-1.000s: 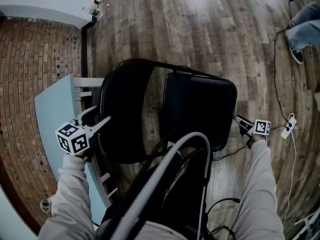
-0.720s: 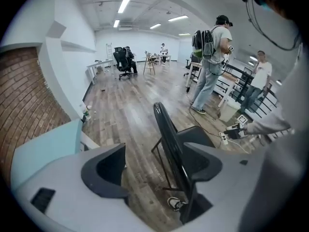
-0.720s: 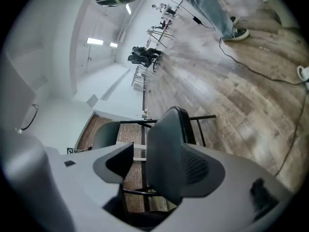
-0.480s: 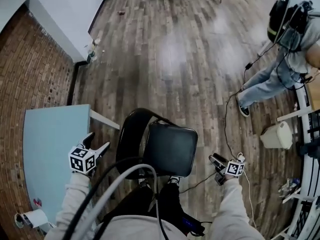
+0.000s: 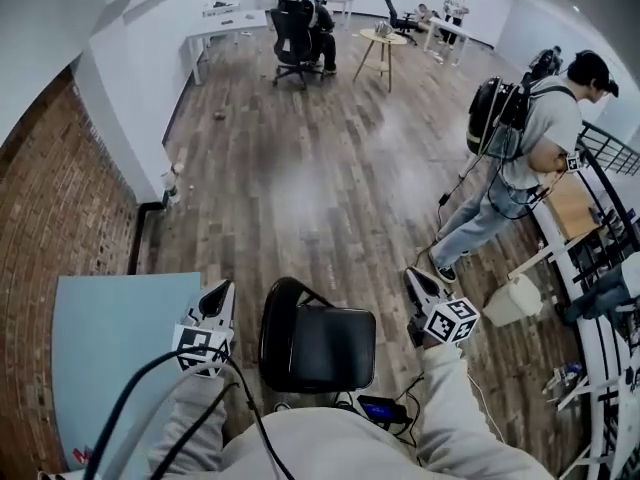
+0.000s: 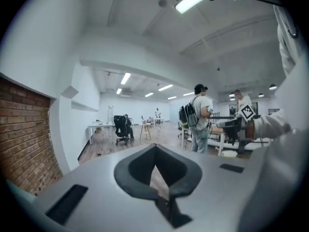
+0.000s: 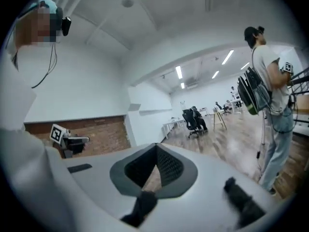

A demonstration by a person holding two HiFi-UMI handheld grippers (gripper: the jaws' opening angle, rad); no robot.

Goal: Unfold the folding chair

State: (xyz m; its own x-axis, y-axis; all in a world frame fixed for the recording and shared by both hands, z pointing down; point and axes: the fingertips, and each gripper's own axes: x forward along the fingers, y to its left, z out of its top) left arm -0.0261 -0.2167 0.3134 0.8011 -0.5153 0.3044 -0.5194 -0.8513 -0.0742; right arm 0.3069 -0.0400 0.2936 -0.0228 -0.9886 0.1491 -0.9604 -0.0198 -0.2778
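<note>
The black folding chair (image 5: 318, 348) stands opened on the wooden floor below me, its seat flat and its curved backrest on the left side. My left gripper (image 5: 222, 290) is raised to the chair's left, apart from it, jaws shut with nothing between them. Raised to the chair's right, my right gripper (image 5: 413, 278) is also shut and empty. In the left gripper view the jaws (image 6: 155, 147) point across the room, and the right gripper shows at the right there. The right gripper view has its jaws (image 7: 156, 147) meeting at the tip, facing the room.
A light blue table (image 5: 110, 348) and a brick wall (image 5: 50, 188) lie to the left. A person with a backpack (image 5: 520, 138) stands at the right near a white bin (image 5: 515, 300). Cables and a small device (image 5: 380, 410) lie by the chair. Office chairs and tables stand far back.
Both grippers have risen away from the chair and their jaws have gone from open to shut. The head view has lifted from the chair to take in the room.
</note>
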